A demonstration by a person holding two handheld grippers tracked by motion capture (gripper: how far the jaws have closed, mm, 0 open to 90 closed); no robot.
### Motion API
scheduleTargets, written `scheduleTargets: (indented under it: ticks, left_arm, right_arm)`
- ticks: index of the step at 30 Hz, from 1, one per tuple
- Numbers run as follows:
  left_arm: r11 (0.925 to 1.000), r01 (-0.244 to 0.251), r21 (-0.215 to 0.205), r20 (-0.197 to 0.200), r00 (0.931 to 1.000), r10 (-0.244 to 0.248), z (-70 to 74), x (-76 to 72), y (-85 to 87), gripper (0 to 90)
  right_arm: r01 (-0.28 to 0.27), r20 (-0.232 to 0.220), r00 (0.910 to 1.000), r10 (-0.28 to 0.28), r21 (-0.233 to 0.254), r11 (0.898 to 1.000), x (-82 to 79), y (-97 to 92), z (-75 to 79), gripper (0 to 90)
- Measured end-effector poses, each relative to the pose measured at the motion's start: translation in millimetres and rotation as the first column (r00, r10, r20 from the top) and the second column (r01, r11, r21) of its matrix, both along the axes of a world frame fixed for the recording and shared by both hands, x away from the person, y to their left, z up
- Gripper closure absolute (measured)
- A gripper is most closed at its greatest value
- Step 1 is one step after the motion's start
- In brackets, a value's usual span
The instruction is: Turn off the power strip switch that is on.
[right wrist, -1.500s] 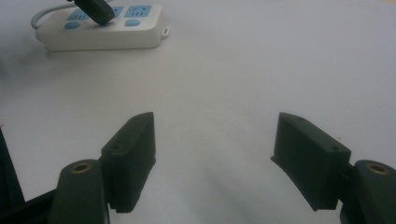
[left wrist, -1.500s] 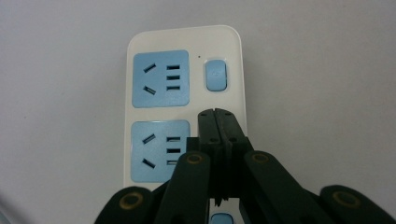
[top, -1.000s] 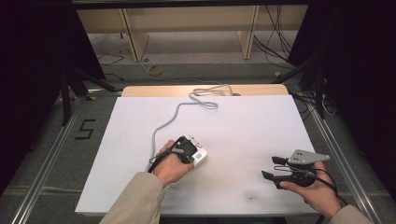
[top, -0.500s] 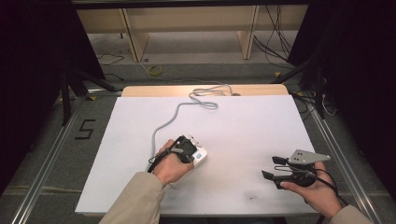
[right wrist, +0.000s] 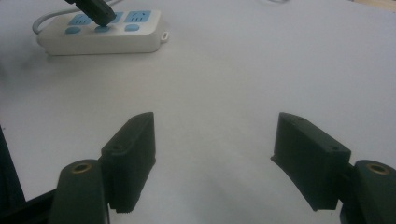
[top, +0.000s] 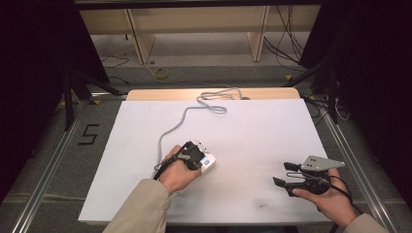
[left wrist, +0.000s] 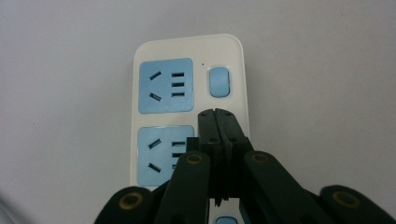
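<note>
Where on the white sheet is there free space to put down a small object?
Free: the wide patch between the power strip and the right tongs, and the sheet's far right part beyond the grey cable. Crowded: around the left tongs, shut above the strip.

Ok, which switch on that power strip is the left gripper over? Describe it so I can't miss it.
On the white table sheet lies a white power strip with a row of blue switches beside its sockets. The shut left gripper points at the middle switch, with one switch on either side.

power strip (left wrist: pixel 189 107) partly behind left tool (left wrist: pixel 217 114)
</note>
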State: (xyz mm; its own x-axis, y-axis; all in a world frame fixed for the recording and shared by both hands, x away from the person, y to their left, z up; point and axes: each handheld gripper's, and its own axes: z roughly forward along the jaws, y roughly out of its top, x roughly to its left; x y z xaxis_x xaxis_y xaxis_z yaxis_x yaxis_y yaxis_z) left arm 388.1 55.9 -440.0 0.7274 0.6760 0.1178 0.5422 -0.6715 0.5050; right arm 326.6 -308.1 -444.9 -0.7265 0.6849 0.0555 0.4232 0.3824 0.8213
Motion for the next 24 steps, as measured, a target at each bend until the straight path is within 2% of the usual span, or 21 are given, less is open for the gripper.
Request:
scheduleTargets:
  ticks: [5,11,16,22,24]
  left_arm:
    - [0.9999,-0.006,-0.010,0.011,0.9999,0.006,2.0,0.4,2.5,90.0]
    - [0.9988,-0.017,-0.045,0.048,0.9987,0.019,6.0,-0.7,6.1,89.9]
    - [0.9970,-0.039,-0.066,0.093,0.9946,0.045,9.7,-0.4,11.7,89.7]
    - [0.9936,-0.063,-0.094,0.121,0.9899,0.074,13.3,0.2,19.8,89.2]
    - [0.9924,-0.070,-0.102,0.128,0.9883,0.082,13.8,0.1,21.6,83.8]
  right_arm:
    - [-0.001,-0.001,1.0000,0.001,0.000,1.000,-0.1,0.1,0.1,29.9]
    - [-0.002,0.000,1.0000,0.002,0.001,1.000,-0.1,0.2,0.1,29.9]
    - [-0.002,0.000,1.0000,0.002,0.000,1.000,-0.2,0.1,0.2,29.9]
    - [-0.002,0.001,1.0000,0.002,0.000,1.000,-0.2,-0.1,0.2,29.9]
    - [-0.003,0.001,1.0000,0.003,0.001,1.000,-0.3,-0.1,0.3,29.9]
